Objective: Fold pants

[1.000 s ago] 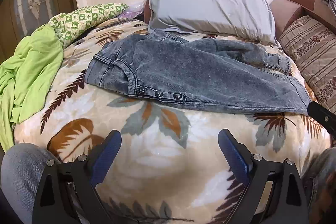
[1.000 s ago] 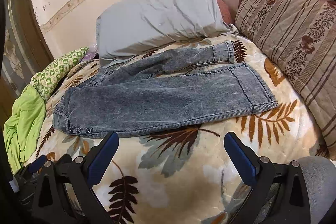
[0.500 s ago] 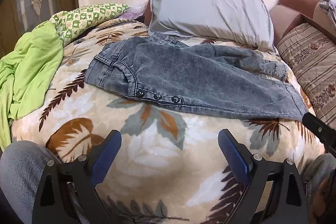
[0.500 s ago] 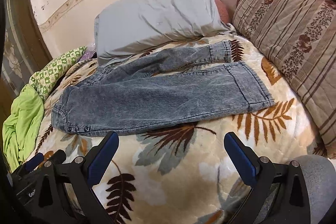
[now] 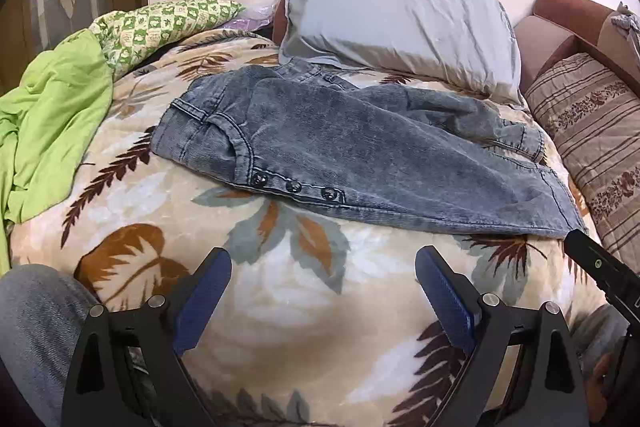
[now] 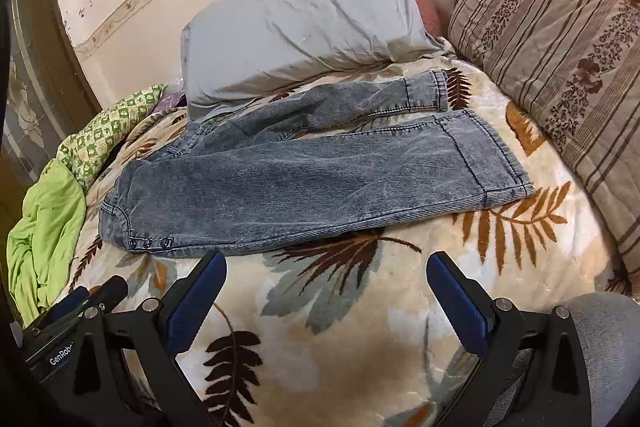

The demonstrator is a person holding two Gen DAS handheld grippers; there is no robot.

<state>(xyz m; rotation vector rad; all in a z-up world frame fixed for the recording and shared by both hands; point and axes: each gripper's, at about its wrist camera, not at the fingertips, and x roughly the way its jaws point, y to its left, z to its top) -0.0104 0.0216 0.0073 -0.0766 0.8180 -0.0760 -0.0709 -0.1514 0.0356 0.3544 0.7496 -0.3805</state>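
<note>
Grey-blue washed jeans (image 5: 352, 155) (image 6: 304, 187) lie flat across a leaf-print blanket, waistband with three buttons (image 5: 294, 187) to the left and both leg hems to the right, the far leg bunched beside the near one. My left gripper (image 5: 322, 287) hovers open over bare blanket just short of the buttoned waist. Open as well, my right gripper (image 6: 326, 291) hangs above the blanket in front of the near leg, nothing between its fingers. In the left wrist view a black part of the right gripper (image 5: 600, 267) shows past the hem.
A grey pillow (image 5: 400, 23) lies behind the jeans. A striped cushion (image 6: 560, 51) lines the right side. Green cloth (image 5: 48, 119) and a checked green quilt (image 5: 160, 23) are heaped at the left. The person's knees (image 5: 36, 331) (image 6: 604, 347) sit at the near edge.
Both grippers have drifted slightly nearer to the bed and the jeans. The jeans have not moved and both grippers stay open.
</note>
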